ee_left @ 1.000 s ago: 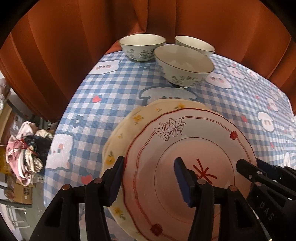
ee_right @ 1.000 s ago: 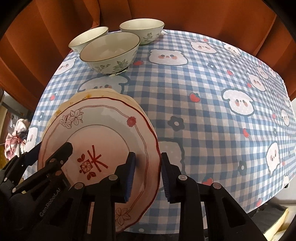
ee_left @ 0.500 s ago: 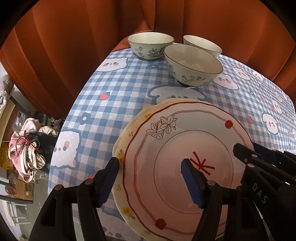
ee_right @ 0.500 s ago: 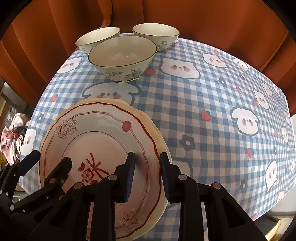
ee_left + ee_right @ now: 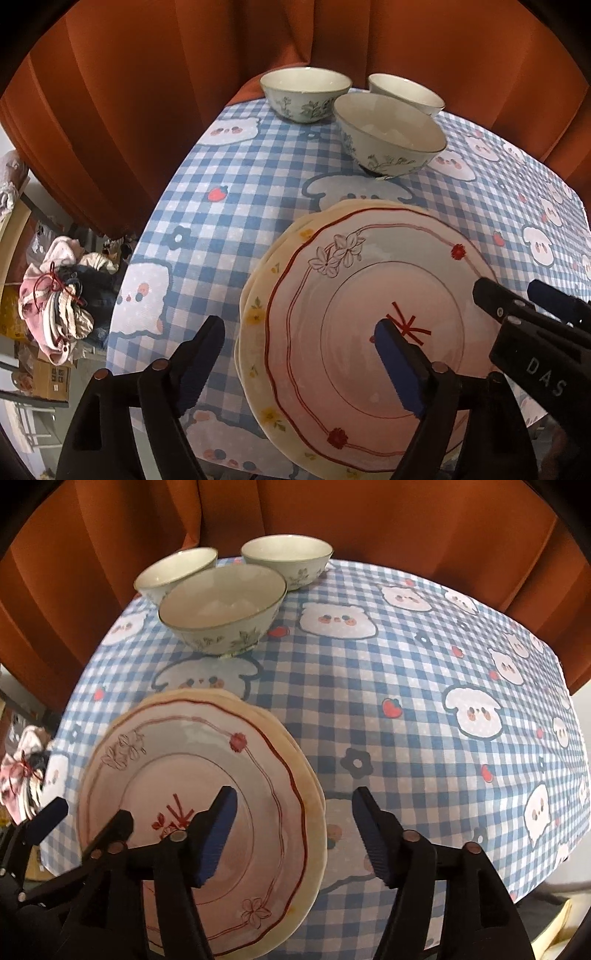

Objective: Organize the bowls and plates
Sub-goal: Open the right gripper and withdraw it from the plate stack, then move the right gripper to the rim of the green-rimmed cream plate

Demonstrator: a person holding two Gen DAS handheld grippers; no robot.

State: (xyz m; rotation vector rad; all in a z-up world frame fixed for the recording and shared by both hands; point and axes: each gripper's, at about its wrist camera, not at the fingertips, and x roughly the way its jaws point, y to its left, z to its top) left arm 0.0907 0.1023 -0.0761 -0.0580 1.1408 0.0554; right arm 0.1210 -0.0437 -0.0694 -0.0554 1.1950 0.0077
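Our left gripper (image 5: pixel 301 363) is opening, jaws wide, straddling the left rim of the pink scalloped plate with red line and flower trim (image 5: pixel 369 332); pads clear of it, nothing held. Our right gripper (image 5: pixel 295 834) is also opening, straddling the plate's right rim (image 5: pixel 192 812), pads off the ceramic.

The pink plate lies flat on top of a cream yellow-flowered plate (image 5: pixel 255 314), stacked at the near edge of the blue-and-white checked tablecloth with bear prints (image 5: pixel 406 701).

Key relation: the three white ceramic bowls with green floral print lie straight ahead of both grippers, beyond the plates. The largest bowl (image 5: pixel 389 134) is nearest, just past the stack; the two smaller ones (image 5: pixel 306 94) (image 5: pixel 406 94) sit behind it by the rust-orange curtain (image 5: pixel 147 92).

Bowls are upright, apparently empty, close together, not nested. We judge plates done, bowls next; either hand reaches the front bowl about equally.
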